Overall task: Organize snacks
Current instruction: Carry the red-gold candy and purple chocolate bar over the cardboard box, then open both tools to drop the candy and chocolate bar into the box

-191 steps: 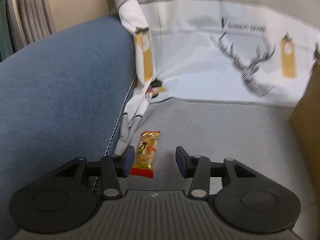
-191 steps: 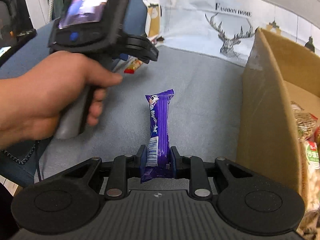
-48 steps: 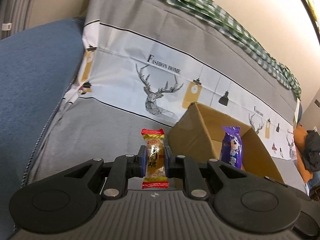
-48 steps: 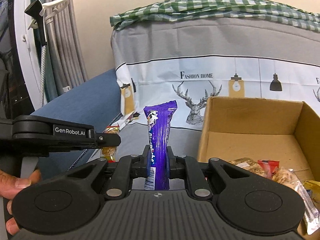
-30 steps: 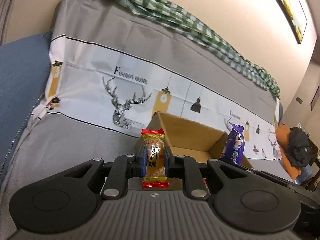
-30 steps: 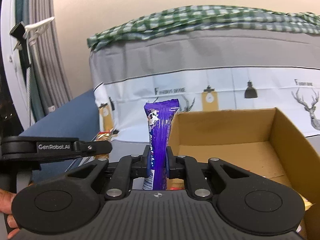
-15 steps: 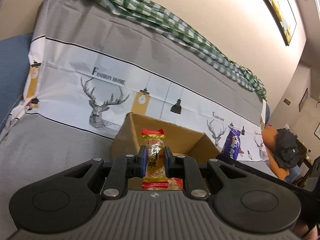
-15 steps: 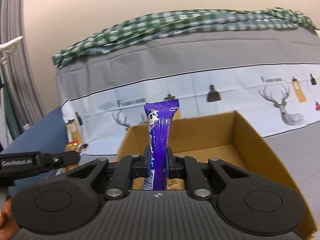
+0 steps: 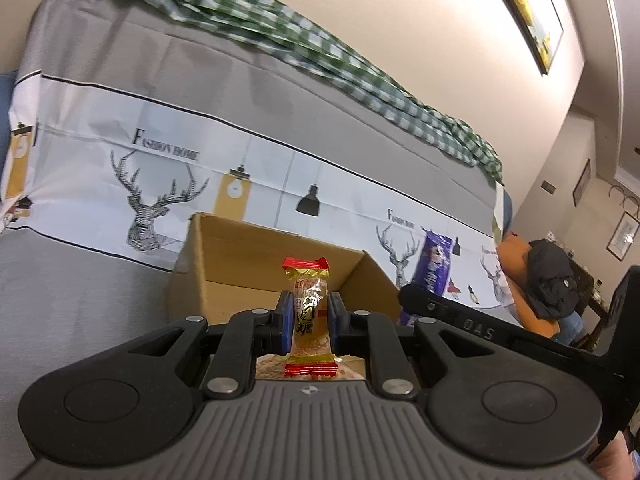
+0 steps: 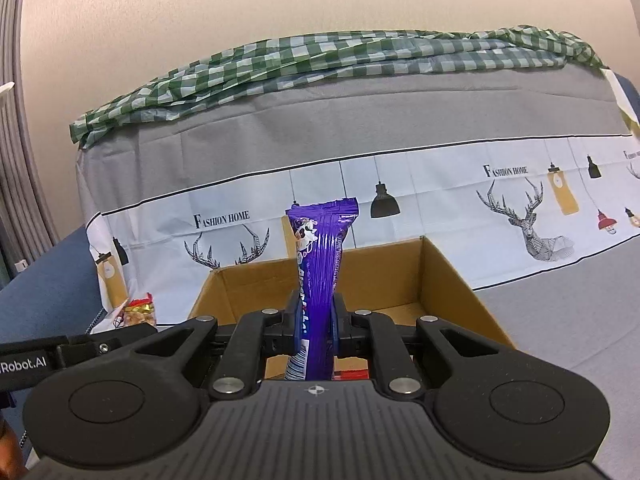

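Two light, crinkly packets clamped mid-body: left gripper [image 9: 306,320] holds candy [image 9: 307,312]; right gripper [image 10: 315,326] holds purple bar [image 10: 318,280], slippery.

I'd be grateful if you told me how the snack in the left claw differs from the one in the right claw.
The small candy has a clear wrapper with red ends; the purple bar is opaque purple. The candy is short, barely rising past its pads; the bar is long and stands well above its own. Shared: each stands upright, pinched in a claw, left claw and right claw, in front of the open cardboard box.
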Available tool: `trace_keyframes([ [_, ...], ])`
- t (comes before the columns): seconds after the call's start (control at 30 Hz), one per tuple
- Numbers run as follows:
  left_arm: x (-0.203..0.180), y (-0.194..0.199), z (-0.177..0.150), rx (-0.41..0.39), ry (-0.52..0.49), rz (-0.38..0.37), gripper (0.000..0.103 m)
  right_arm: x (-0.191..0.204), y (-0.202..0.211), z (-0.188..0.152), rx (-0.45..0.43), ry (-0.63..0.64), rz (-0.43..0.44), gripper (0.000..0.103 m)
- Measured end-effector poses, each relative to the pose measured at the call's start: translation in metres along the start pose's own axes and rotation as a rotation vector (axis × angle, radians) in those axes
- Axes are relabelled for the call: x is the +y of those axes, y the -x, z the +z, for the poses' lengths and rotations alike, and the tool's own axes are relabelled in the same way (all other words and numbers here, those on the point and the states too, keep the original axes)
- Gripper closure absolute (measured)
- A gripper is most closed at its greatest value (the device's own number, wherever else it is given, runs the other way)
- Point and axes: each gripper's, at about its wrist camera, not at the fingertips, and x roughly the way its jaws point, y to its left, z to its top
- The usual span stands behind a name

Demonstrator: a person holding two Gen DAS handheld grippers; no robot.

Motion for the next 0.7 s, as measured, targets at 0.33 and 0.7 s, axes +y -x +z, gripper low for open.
trace_keyframes([
  [0.33,-0.019,-0.015,-0.007,0.016,-0.037,-0.041,0.085,-0.006,-0.001,-0.003,0.007,0.007,-0.029,0.09],
  [0.7,-0.03,-0.029,-0.013,0.034,-0.057,-0.073,0.085,-0.013,-0.002,-0.004,0.008,0.009,-0.05,0.09],
])
